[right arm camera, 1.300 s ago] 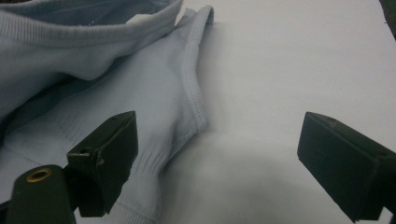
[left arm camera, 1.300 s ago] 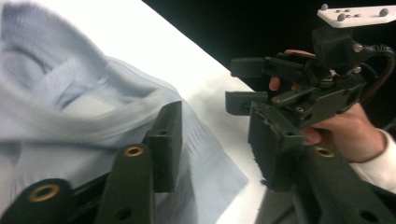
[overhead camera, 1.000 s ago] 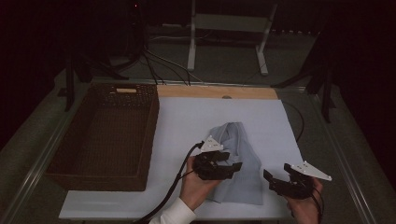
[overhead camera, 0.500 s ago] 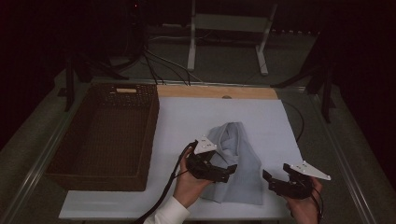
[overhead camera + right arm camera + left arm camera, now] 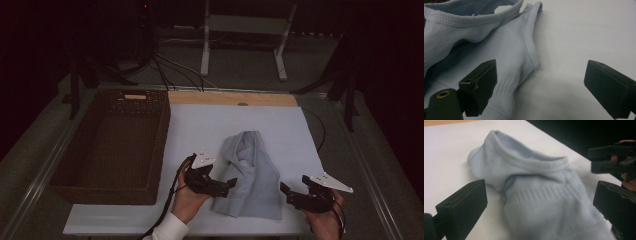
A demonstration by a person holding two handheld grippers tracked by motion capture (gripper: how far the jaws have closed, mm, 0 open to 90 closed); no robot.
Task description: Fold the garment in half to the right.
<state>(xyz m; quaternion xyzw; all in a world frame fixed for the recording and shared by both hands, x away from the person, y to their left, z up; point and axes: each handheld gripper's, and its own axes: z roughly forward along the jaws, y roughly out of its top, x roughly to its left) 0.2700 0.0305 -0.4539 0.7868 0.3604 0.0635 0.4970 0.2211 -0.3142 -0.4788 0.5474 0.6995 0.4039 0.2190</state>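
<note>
- A pale blue-grey sock is seen lying crumpled on the white sheet that covers the counter, near the front edge, between the two hand-held tools.
- The left claw is held low at the sock's left edge, its tips pointed at the fabric. Its jaws are spread wide, with nothing between them but the sock ahead; in the left gripper view the sock is framed squarely between them, which suggests a grab is being lined up.
- The right claw is held at the sock's lower right corner, just beside it. Its jaws are likewise spread apart and grip nothing. In the right gripper view the ribbed hem of the sock is seen near one jaw, while bare sheet lies before the other.
- The sock's cuff is folded over its body, so it lies bunched rather than flat; approaching it from both sides is probably meant to let it be lifted or straightened.
- A dark wicker basket is placed at the left of the sheet, well apart from the sock; nothing can be made out inside it, and it is judged a likely destination.
</note>
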